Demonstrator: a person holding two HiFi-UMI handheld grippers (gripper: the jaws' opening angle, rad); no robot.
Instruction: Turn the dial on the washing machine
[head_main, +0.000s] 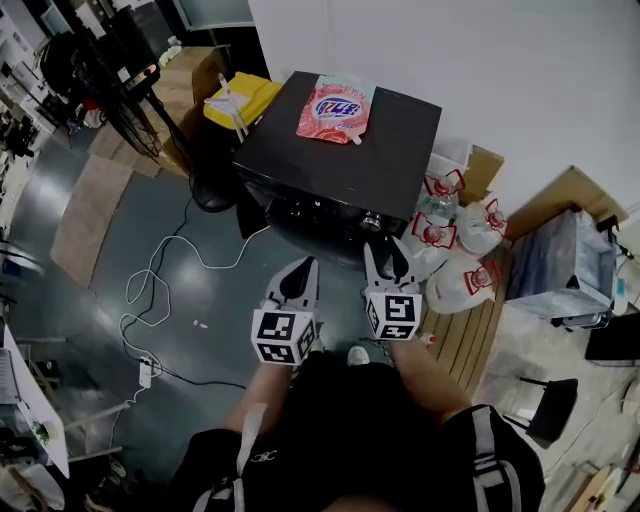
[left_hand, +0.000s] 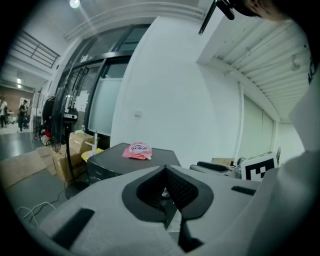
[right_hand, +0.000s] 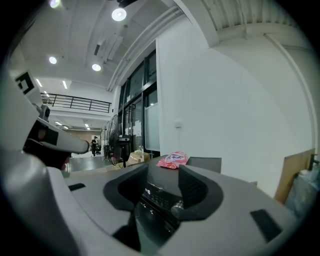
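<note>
Right now I am looking at the dial, a small silver knob that is sitting on the dark front panel of the washing machine, toward the panel's right end in the head view. In the right gripper view it is showing in the gap between the jaws, close to the right-hand pad, and I am not seeing either pad pressing on it. I am holding the right gripper nearly level, just in front of that panel, with its jaws standing partly apart and nothing clamped between them. The left gripper is hovering beside it, a little farther from the machine, and its jaws are meeting at the tips with nothing between them.

On the machine's black top a pink detergent pouch is lying flat near the back edge. To the right of the machine, white plastic bags with red print are crowding together on wooden planks, and a clear storage bin is standing beyond them. To the left, a yellow container is sitting just beside the machine, and a white cable is trailing across the grey floor.
</note>
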